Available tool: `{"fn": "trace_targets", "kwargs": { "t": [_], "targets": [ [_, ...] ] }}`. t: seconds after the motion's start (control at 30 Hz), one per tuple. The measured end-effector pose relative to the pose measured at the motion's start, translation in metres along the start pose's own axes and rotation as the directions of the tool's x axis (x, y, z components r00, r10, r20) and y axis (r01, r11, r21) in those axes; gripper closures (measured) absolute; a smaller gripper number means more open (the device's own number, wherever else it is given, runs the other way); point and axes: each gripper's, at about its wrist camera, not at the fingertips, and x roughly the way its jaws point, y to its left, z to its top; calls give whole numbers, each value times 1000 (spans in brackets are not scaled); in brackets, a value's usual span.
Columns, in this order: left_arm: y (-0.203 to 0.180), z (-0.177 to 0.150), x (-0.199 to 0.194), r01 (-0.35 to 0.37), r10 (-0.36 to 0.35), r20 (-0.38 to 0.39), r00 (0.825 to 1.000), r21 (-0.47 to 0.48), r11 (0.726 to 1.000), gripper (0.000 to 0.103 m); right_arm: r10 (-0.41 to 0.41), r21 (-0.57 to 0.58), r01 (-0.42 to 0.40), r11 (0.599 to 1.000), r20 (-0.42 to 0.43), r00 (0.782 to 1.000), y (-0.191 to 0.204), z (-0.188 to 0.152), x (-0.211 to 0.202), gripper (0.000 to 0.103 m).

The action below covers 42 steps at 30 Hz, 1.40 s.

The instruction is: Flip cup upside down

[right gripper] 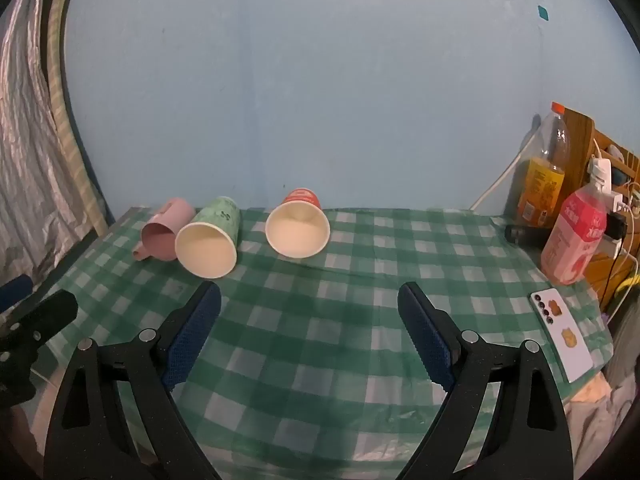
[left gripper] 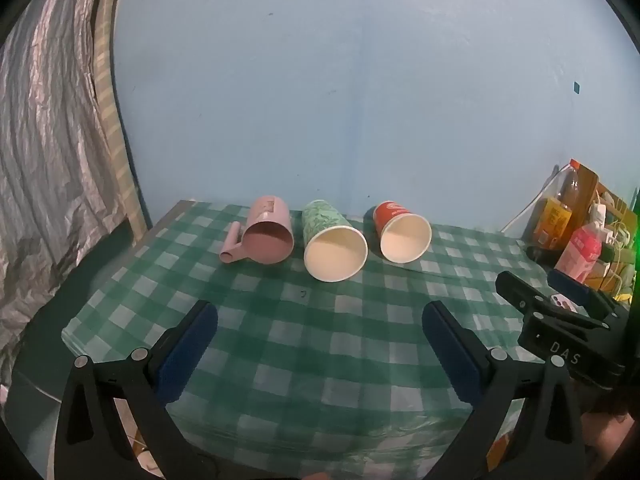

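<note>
Three cups lie on their sides at the far part of the checked table, mouths toward me: a pink handled mug (left gripper: pixel 267 236) at the left, a green paper cup (left gripper: pixel 333 241) in the middle, a red paper cup (left gripper: pixel 401 231) at the right. They also show in the right wrist view: mug (right gripper: pixel 160 236), green cup (right gripper: pixel 210 238), red cup (right gripper: pixel 298 224). My left gripper (left gripper: pixel 320 316) is open and empty, well short of the cups. My right gripper (right gripper: pixel 310 300) is open and empty, also short of them; it shows in the left wrist view (left gripper: pixel 560 300).
The green checked tablecloth (right gripper: pixel 340 360) covers the table. At the right stand an orange drink bottle (right gripper: pixel 544 172), a pink bottle (right gripper: pixel 576 236), a power strip with cables, and a white phone (right gripper: pixel 560 340) lying flat. A blue wall is behind, a curtain at the left.
</note>
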Motion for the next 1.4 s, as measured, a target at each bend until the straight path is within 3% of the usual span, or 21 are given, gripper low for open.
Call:
{"fn": "trace_targets", "kwargs": {
  "t": [1.4],
  "targets": [
    [-5, 1, -1, 28, -28, 1, 1000, -13, 1000, 0, 5, 8, -5, 1000, -15, 1000, -3, 3, 0, 14]
  ]
}}
